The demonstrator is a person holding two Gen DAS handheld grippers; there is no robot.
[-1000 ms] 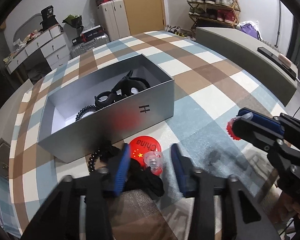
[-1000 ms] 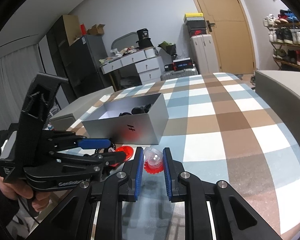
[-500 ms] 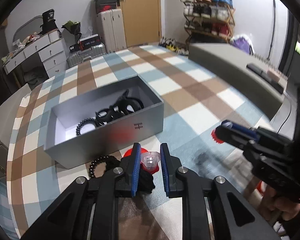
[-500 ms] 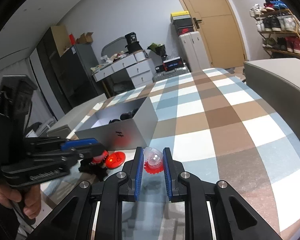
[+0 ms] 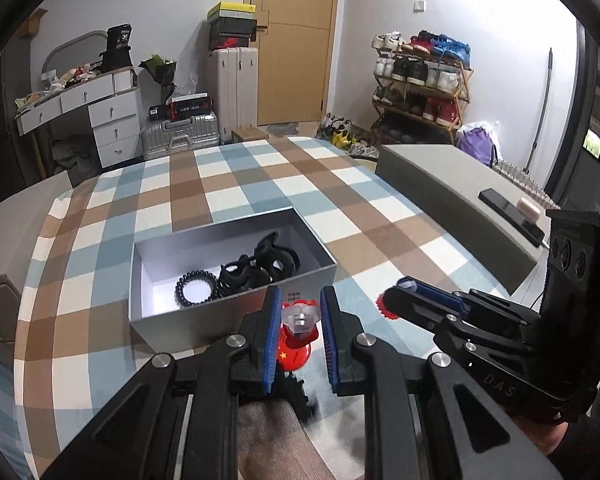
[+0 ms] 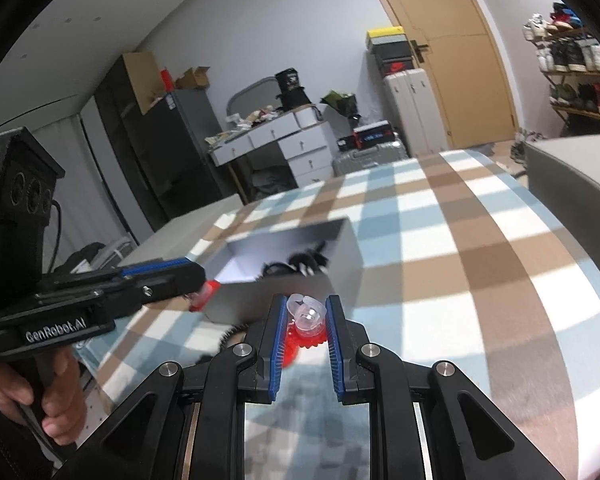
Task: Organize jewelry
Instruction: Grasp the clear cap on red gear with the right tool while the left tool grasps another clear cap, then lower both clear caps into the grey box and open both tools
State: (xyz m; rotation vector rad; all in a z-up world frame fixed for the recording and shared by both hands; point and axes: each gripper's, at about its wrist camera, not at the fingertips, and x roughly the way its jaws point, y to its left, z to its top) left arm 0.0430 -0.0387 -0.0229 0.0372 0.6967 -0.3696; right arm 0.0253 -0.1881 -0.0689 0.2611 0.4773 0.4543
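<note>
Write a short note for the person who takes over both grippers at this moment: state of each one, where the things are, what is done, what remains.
Left gripper: shut on a red badge with a clear plastic clip, held near the front wall of the open grey cardboard box.
Right gripper: shut on a red toothed badge with a clear clip, also in the air.
Done: black coiled hair tie and black hair claws lie in the box.
Left: put both badges in the box; a round red sticker with yellow stars and a black item below it remain on the checked cloth.

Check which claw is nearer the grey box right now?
Left. The left claw hangs just before the grey box front wall; the right claw sits off its right corner, slightly farther.
</note>
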